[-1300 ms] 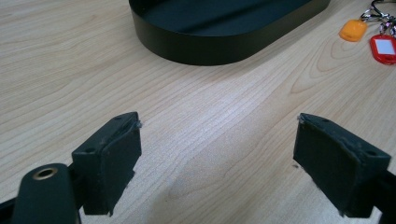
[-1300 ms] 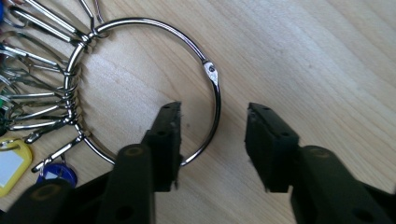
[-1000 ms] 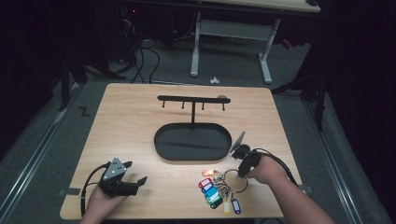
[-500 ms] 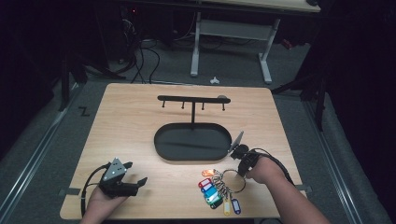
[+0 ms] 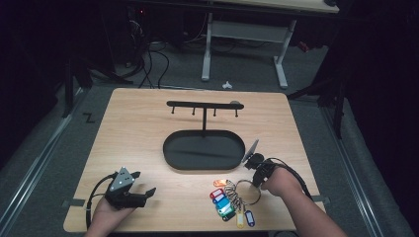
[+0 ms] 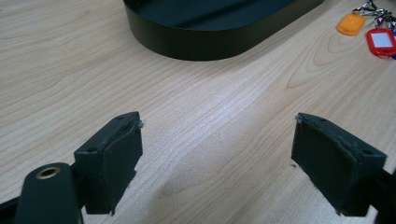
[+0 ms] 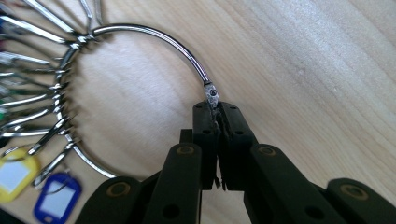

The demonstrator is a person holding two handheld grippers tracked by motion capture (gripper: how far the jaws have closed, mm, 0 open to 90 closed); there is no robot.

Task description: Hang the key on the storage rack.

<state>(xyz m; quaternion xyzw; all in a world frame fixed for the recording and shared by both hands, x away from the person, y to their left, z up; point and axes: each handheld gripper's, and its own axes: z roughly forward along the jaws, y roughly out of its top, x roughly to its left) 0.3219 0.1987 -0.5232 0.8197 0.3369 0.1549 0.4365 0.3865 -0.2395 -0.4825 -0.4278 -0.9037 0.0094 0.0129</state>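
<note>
1. Since the earlier frames both hands sit where they were; the one change is at the right tongs (image 7: 217,109), whose jaws have just been closing and now meet on the wire of the key ring (image 7: 140,35).
2. In the right gripper view the two pads are pressed together with the ring's clasp end pinched between their tips; the rest of the ring lies flat on the counter (image 5: 143,133).
3. The key ring (image 5: 245,190) lies near the counter's front edge, right of centre, with its coloured tags (image 5: 228,207) fanned out to the left and front of it, the lowest tags close to that edge.
4. The right tongs (image 5: 253,165) sit just off the right end of the black oval tray (image 5: 170,160), between the tray and the ring, so room is tight there.
5. Behind the tray stands a black hook rack (image 5: 203,105); the counter beyond and to both sides of it is bare wood.
6. The left tongs (image 6: 217,154) are spread wide with nothing between them, held low over bare wood at the front left corner (image 5: 138,190), near the front edge.
7. Open wood lies between the left tongs and the tray (image 6: 219,39), and between them and the tags (image 6: 369,32).
</note>
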